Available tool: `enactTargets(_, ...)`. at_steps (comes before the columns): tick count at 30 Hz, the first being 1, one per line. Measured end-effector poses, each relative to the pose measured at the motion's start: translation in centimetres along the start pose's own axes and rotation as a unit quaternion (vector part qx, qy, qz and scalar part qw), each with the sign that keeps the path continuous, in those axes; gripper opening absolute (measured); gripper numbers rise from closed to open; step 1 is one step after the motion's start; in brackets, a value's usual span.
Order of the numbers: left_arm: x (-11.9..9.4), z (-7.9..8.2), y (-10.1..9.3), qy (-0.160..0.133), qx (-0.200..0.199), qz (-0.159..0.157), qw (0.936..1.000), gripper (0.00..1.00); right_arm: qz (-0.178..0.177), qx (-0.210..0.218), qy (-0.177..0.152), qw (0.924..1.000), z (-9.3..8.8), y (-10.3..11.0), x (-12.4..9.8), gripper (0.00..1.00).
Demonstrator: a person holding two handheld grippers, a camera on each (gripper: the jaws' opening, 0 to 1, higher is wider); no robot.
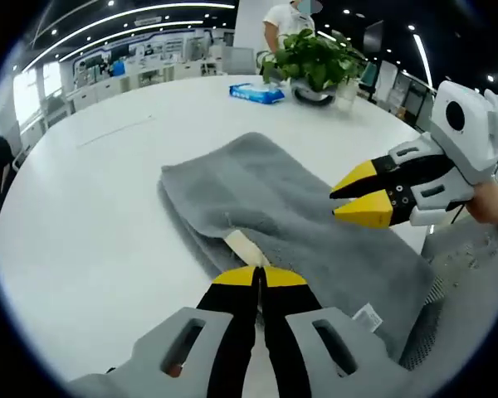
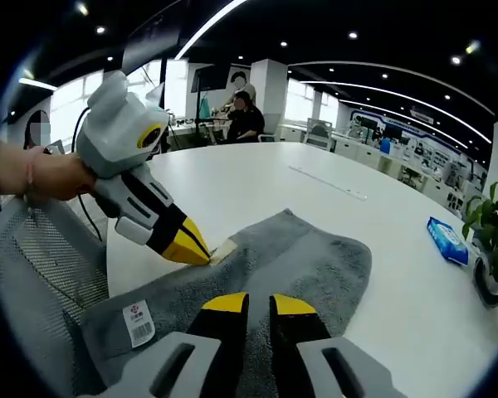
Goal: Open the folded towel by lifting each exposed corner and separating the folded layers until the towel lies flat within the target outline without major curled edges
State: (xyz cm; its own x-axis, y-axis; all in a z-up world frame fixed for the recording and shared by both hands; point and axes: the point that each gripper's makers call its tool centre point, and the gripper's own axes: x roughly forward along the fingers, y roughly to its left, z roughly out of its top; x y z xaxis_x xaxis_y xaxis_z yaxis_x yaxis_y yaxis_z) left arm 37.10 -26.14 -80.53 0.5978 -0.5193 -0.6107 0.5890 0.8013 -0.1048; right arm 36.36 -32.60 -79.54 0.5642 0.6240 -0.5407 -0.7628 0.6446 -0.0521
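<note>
I'm working over a big white round table (image 1: 83, 215), and the grey towel (image 1: 274, 215) lies near its edge on my side, one end reaching the rim by a mesh chair back (image 2: 33, 274). I judge the job barely begun: the towel is still doubled over, with stacked layers showing along its long side in the left gripper view, and I can't make out any target outline on the table from here.

My left gripper (image 1: 260, 276) has its jaws pinched together on a pale tab (image 1: 245, 246) at the towel's edge; the right gripper view shows its yellow tips (image 2: 201, 251) meeting on that tab. My right gripper (image 2: 258, 304) hangs just above the cloth, jaws slightly parted, holding nothing. A white care label (image 2: 139, 322) sits at the near corner.

Still to do: peel the layers apart, spread them flat, smooth any curls.
</note>
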Motion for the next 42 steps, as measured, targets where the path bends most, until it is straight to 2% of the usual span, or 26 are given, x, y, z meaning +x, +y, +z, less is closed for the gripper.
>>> enactTargets(2, -0.1, 1.2, -1.2, -0.026, 0.015, -0.017, 0.9994, 0.00, 0.007, 0.019, -0.002, 0.9998, 0.0, 0.1, 0.0, 0.07)
enactTargets(4, 0.1, 1.6, -2.3, -0.034, 0.060, -0.024, 0.9973, 0.00, 0.012, 0.034, -0.004, 0.9993, 0.1, 0.2, 0.0, 0.07)
enactTargets(7, 0.5, 1.6, -3.7, -0.033, 0.101, -0.035, 0.9937, 0.00, 0.016, 0.055, -0.010, 0.9983, 0.3, 0.3, 0.0, 0.07)
enactTargets(10, 1.0, 1.3, -4.8, -0.026, 0.152, -0.041, 0.9872, 0.00, 0.022, 0.079, -0.009, 0.9966, 0.2, 0.4, 0.1, 0.06)
enactTargets(12, 1.4, 1.4, -5.9, -0.035, 0.192, -0.049, 0.9796, 0.00, 0.022, 0.089, -0.008, 0.9958, 0.1, 0.3, 0.1, 0.06)
enactTargets(13, 1.5, 1.2, -6.2, -0.033, 0.200, -0.050, 0.9779, 0.00, 0.022, 0.094, -0.008, 0.9953, 0.1, 0.3, 0.1, 0.06)
enactTargets(17, 2.2, 0.0, -7.3, -0.014, 0.294, -0.049, 0.9545, 0.00, 0.029, 0.122, 0.003, 0.9921, -0.4, 0.5, 0.2, 0.06)
enactTargets(19, 2.6, -0.6, -8.0, -0.007, 0.356, -0.044, 0.9333, 0.01, 0.030, 0.124, 0.020, 0.9916, -1.2, 0.7, 0.3, 0.06)
enactTargets(21, 2.7, -1.0, -8.5, -0.003, 0.400, -0.043, 0.9156, 0.01, 0.031, 0.126, 0.031, 0.9911, -1.6, 0.9, 0.4, 0.05)
enactTargets(23, 2.8, -1.5, -9.2, -0.001, 0.472, -0.040, 0.8808, 0.01, 0.027, 0.130, 0.041, 0.9903, -2.1, 0.8, 0.4, 0.04)
enactTargets(24, 2.9, -1.7, -9.5, 0.000, 0.484, -0.044, 0.8741, 0.01, 0.025, 0.132, 0.048, 0.9898, -2.4, 0.7, 0.4, 0.04)
enactTargets(25, 2.8, -2.0, -9.8, 0.001, 0.490, -0.053, 0.8702, 0.00, 0.026, 0.130, 0.052, 0.9898, -2.6, 0.7, 0.4, 0.05)
enactTargets(26, 3.0, -2.5, -10.4, 0.002, 0.491, -0.065, 0.8690, 0.00, 0.024, 0.133, 0.059, 0.9891, -2.9, 0.7, 0.4, 0.04)
enactTargets(27, 2.8, -2.5, -10.4, 0.005, 0.497, -0.064, 0.8654, 0.00, 0.026, 0.132, 0.060, 0.9891, -3.0, 0.8, 0.5, 0.04)
enactTargets(28, 2.9, -2.7, -10.4, 0.010, 0.520, -0.061, 0.8519, 0.00, 0.028, 0.131, 0.060, 0.9892, -2.9, 0.9, 0.5, 0.04)
enactTargets(29, 2.9, -2.5, -10.3, 0.007, 0.518, -0.059, 0.8533, 0.00, 0.027, 0.130, 0.060, 0.9894, -2.9, 0.8, 0.5, 0.04)
enactTargets(30, 2.9, -2.4, -10.2, 0.007, 0.507, -0.061, 0.8597, 0.00, 0.027, 0.128, 0.058, 0.9896, -2.8, 0.8, 0.4, 0.04)
enactTargets(31, 2.9, -2.5, -10.1, 0.009, 0.483, -0.064, 0.8734, 0.00, 0.029, 0.133, 0.056, 0.9891, -2.7, 0.9, 0.4, 0.05)
enactTargets(32, 2.9, -2.5, -10.0, 0.009, 0.469, -0.065, 0.8809, 0.00, 0.030, 0.135, 0.055, 0.9888, -2.7, 0.9, 0.4, 0.05)
enactTargets(33, 2.9, -2.3, -9.9, 0.007, 0.476, -0.066, 0.8772, 0.00, 0.032, 0.138, 0.054, 0.9885, -2.7, 0.9, 0.4, 0.05)
enactTargets(34, 2.9, -2.5, -10.0, 0.006, 0.484, -0.066, 0.8725, 0.00, 0.033, 0.138, 0.055, 0.9884, -2.7, 0.9, 0.4, 0.05)
enactTargets(36, 2.8, -2.6, -10.1, 0.005, 0.514, -0.064, 0.8556, 0.00, 0.034, 0.142, 0.059, 0.9875, -3.0, 0.9, 0.5, 0.05)
enactTargets(37, 2.7, -2.6, -10.2, 0.005, 0.524, -0.063, 0.8495, 0.00, 0.034, 0.142, 0.059, 0.9875, -3.0, 0.9, 0.5, 0.05)
enactTargets(38, 2.8, -2.7, -10.3, 0.006, 0.529, -0.061, 0.8462, 0.00, 0.035, 0.145, 0.061, 0.9869, -3.1, 0.9, 0.5, 0.06)
enactTargets(40, 2.7, -2.8, -10.4, 0.008, 0.550, -0.059, 0.8328, 0.00, 0.038, 0.151, 0.063, 0.9858, -3.3, 0.9, 0.6, 0.06)
enactTargets(42, 2.6, -3.0, -10.7, 0.010, 0.598, -0.056, 0.7998, 0.00, 0.040, 0.156, 0.067, 0.9846, -3.6, 0.9, 0.6, 0.06)
